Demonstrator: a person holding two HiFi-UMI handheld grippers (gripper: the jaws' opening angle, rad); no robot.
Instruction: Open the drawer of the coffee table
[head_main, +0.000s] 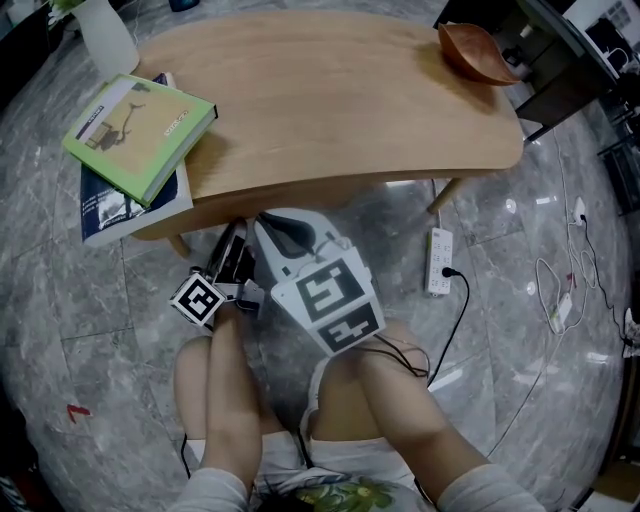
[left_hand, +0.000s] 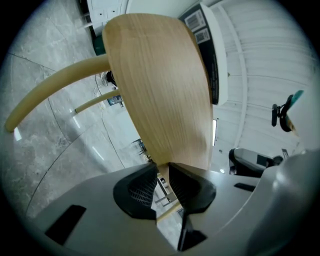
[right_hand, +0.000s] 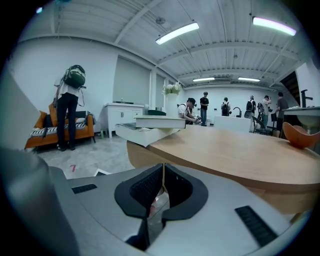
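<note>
The wooden coffee table fills the top of the head view; its drawer is hidden under the tabletop there. My left gripper reaches under the table's front edge, its marker cube beside the person's knee. In the left gripper view, which is rolled sideways, a light wooden drawer panel runs away from the left gripper, and its near edge fills the narrow gap between the black pads. My right gripper hovers beside it below the table edge; the right gripper is shut with nothing held.
Two stacked books overhang the table's left end, a brown bowl sits at its right end, and a white bottle stands at the back left. A power strip and cables lie on the grey floor. A curved table leg slants nearby. People stand far off.
</note>
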